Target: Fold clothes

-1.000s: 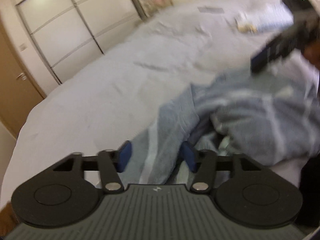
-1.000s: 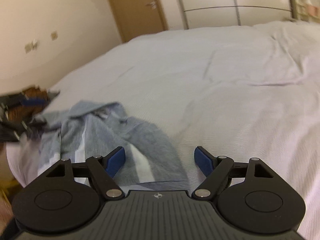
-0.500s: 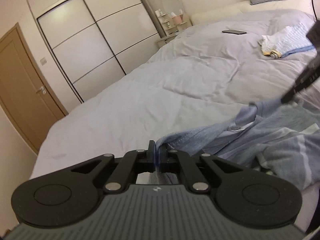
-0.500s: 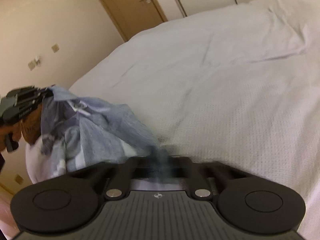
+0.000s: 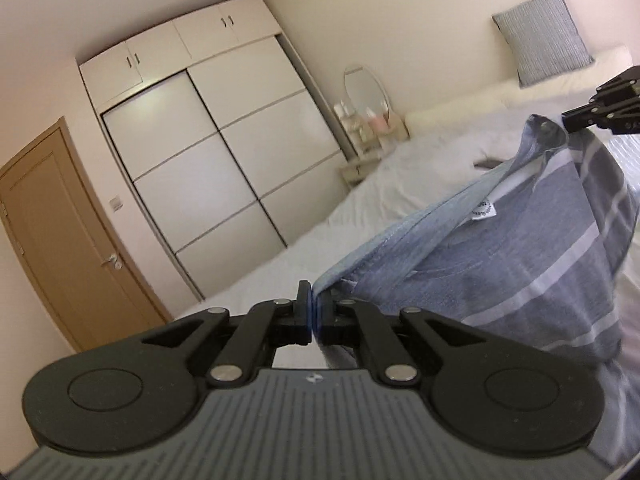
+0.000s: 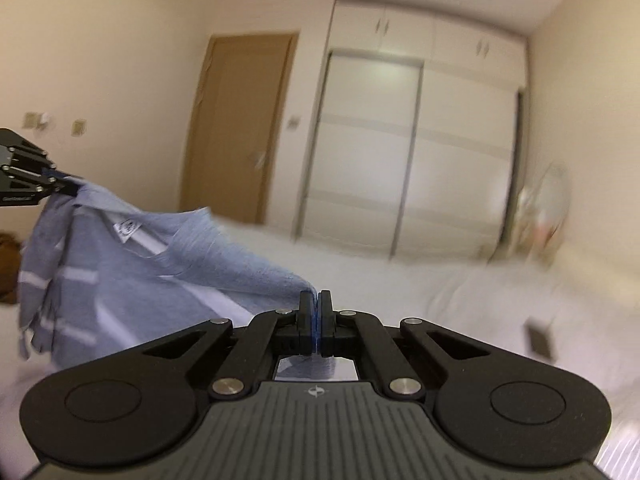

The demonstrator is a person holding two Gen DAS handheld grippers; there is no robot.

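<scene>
Closest to the left wrist camera, the left gripper (image 5: 311, 307) was pressed together on one edge of a blue-grey striped shirt (image 5: 520, 264), a fold of cloth pinched between its blue pads. Likewise, in the right wrist view, the right gripper (image 6: 315, 312) was clamped tight on another edge of the same shirt (image 6: 120, 280). From each gripper the shirt stretched away to the other one: the right gripper (image 5: 600, 112) showed at the upper right edge of the left view, and the left gripper (image 6: 28, 184) at the left edge of the right view. The garment hung between them in the air above the bed (image 5: 400, 184), its white neck label (image 5: 484, 211) facing the left camera and pale stripes crossing its body. Beyond the shirt lay the bed's light cover. Farther off stood a white sliding wardrobe (image 5: 208, 160), a brown wooden door (image 5: 68, 240), a small oval mirror (image 5: 366, 90) on a bedside stand, and a grey cushion (image 5: 540, 44) against the far wall.
</scene>
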